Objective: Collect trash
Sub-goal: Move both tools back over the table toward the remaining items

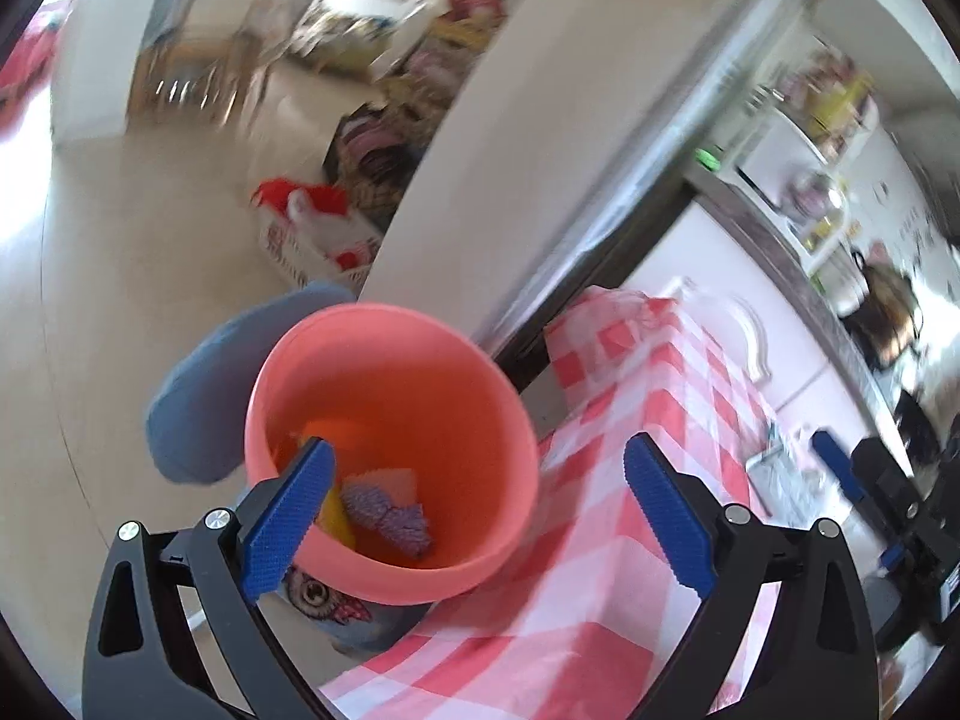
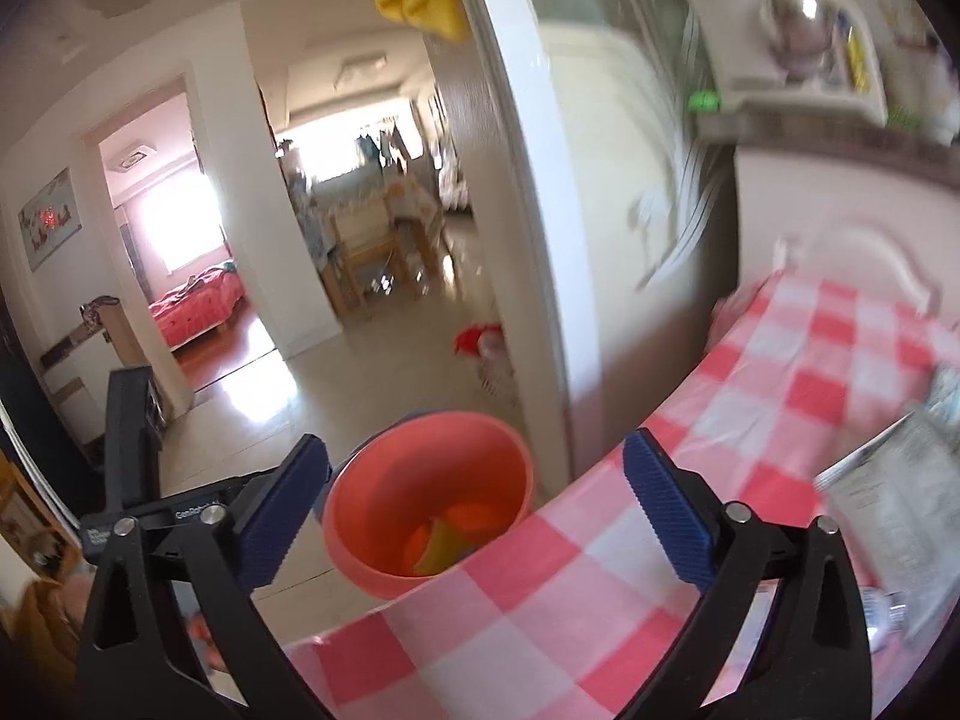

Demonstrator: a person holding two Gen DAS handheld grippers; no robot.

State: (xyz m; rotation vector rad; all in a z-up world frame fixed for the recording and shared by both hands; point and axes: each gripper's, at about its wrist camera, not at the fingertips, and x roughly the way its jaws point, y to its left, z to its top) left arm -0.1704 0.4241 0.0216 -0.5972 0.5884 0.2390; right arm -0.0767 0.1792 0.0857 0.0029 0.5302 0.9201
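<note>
We see the left gripper (image 1: 477, 513) with both blue pads spread wide, nothing pinched between them; its left pad overlaps the near rim of the pink bin (image 1: 393, 438), the right pad hangs over the red-and-white checked tablecloth (image 1: 606, 540). Inside the bin, at the bottom: a purple crumpled scrap (image 1: 390, 519), a yellow piece (image 1: 333, 519) and something orange (image 1: 333, 429) behind it. The bin sits just beside the table edge, on the floor side, with a blue rounded object (image 1: 204, 390) touching or just behind it, can't tell which. Below the bin a printed owl-like eye pattern shows on some item (image 1: 327, 597). Right gripper (image 2: 477, 513) also spread wide and empty, pads over the table edge, the same bin (image 2: 429, 495) between and beyond them, lower than the cloth (image 2: 600, 570). In the right wrist view a newspaper-like printed sheet (image 2: 894, 492) lies on the cloth at far right, with a clear bottle end (image 2: 882, 618) near it. The other gripper's black body (image 2: 129, 462) shows at left. Beyond: white door frame (image 2: 528, 240), tiled floor (image 2: 252, 420), red-and-white item on the floor (image 1: 312, 222). The background is motion-blurred.
</note>
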